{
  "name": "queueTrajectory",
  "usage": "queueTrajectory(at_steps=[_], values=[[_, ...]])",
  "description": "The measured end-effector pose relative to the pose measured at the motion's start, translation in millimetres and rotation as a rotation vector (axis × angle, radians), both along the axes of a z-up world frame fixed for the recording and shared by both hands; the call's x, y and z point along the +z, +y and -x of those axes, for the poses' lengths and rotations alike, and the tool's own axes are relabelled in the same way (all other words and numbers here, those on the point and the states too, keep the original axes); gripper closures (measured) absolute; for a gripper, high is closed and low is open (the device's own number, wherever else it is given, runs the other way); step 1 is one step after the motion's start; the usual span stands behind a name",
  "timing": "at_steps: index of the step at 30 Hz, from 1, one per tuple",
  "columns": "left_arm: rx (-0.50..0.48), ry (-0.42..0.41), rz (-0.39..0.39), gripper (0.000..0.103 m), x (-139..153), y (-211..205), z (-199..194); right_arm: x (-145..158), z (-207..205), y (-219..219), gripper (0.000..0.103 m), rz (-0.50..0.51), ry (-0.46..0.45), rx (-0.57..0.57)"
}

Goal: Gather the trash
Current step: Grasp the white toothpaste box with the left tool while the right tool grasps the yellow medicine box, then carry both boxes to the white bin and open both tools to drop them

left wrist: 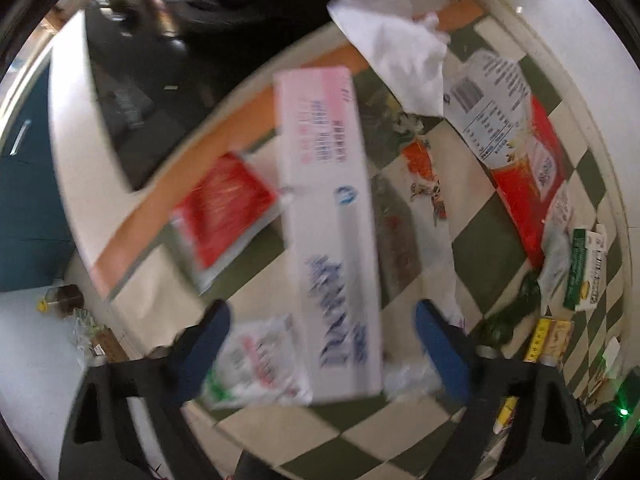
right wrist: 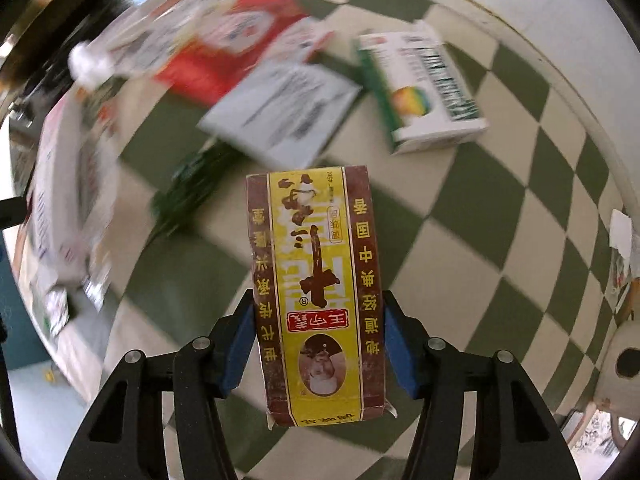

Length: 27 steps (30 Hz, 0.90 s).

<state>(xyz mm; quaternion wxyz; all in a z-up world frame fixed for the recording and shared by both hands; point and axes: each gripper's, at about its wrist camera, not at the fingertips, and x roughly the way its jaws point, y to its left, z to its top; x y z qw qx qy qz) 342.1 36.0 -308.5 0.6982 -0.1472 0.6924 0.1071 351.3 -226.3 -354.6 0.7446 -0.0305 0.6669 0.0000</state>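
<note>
My left gripper (left wrist: 322, 322) is open above a long white and pink box (left wrist: 328, 232) that lies between its blue fingers (left wrist: 438, 344), apart from both pads. A red sachet (left wrist: 222, 210) and a white wrapper (left wrist: 260, 360) lie beside the box. My right gripper (right wrist: 318, 320) is shut on a brown and yellow box (right wrist: 316, 292) and holds it above the checkered tablecloth (right wrist: 480, 240). That box also shows in the left wrist view (left wrist: 550, 338). A crumpled white tissue (left wrist: 400, 52) lies at the far side.
A red and white bag (left wrist: 516, 160), a green and white carton (right wrist: 424, 88), a white leaflet (right wrist: 284, 112) and a dark green wrapper (right wrist: 188, 188) lie on the round table. The table edge (left wrist: 120, 248) drops to the floor at the left.
</note>
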Motion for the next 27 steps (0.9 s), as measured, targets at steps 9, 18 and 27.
queueTrajectory(at_steps=[9, 18, 27], values=[[-0.075, -0.05, -0.075, 0.061, 13.1, -9.9, 8.3, 7.0, -27.9, -10.7, 0.042, -0.024, -0.013, -0.054], [-0.101, -0.231, -0.085, 0.061, 102.3, 9.9, 69.1, 69.1, -9.0, 20.5, 0.043, -0.103, -0.077, -0.042], [-0.011, -0.355, -0.08, 0.061, 153.0, 98.8, 121.5, 143.7, 52.0, 101.3, 0.043, -0.245, -0.169, 0.115]])
